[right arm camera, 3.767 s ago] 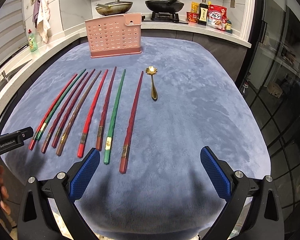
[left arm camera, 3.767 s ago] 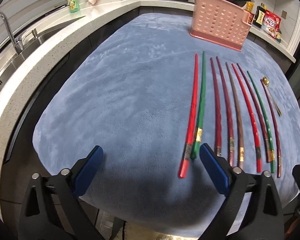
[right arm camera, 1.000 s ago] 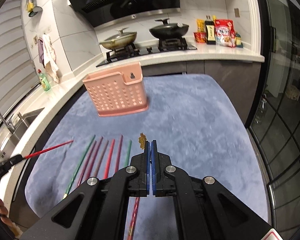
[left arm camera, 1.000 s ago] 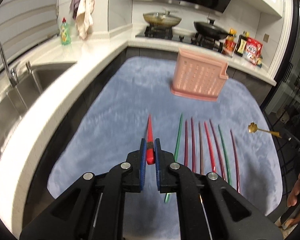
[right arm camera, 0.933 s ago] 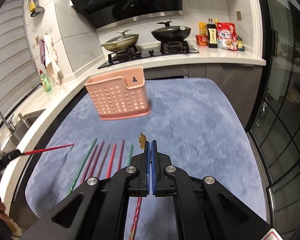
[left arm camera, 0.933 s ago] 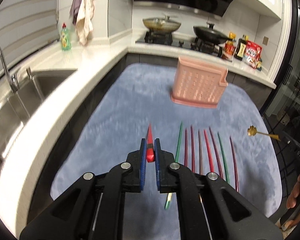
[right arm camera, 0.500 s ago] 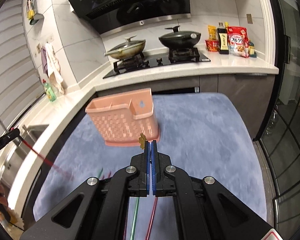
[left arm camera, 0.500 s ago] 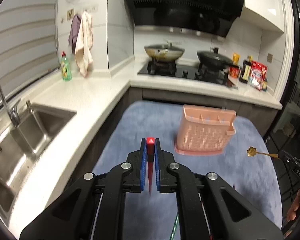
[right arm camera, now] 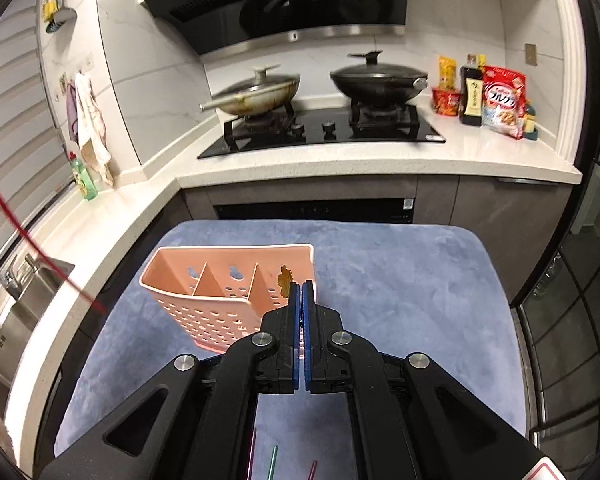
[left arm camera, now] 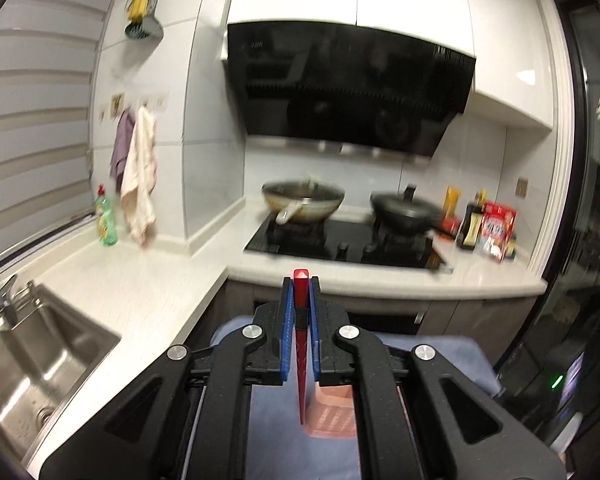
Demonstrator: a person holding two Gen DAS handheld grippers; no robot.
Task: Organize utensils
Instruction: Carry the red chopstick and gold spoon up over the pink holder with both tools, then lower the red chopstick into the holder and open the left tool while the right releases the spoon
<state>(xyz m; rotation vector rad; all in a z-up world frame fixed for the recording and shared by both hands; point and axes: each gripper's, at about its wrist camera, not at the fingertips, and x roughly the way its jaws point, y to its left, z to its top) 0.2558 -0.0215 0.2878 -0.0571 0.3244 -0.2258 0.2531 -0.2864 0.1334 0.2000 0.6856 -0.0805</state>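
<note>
The left gripper (left arm camera: 300, 280) clamps 1 red chopstick (left arm camera: 301, 360), tip hanging over the pink utensil holder (right arm camera: 220, 300) at lower centre. The right gripper (right arm camera: 299, 290) pinches the gold spoon (right arm camera: 285, 278) above the holder's right compartment. Lower each straight into its slot before releasing.

The left wrist view looked almost level along its gripper toward the black glass stovetop (left arm camera: 340, 242) and dark range hood (left arm camera: 352, 92), the pink perforated plastic utensil caddy (left arm camera: 332, 416) just visible low between the arms. The right wrist view tilted downward from above, close over that caddy (right arm camera: 220, 300); both shared stovetop (right arm camera: 324, 128) and caddy.
</note>
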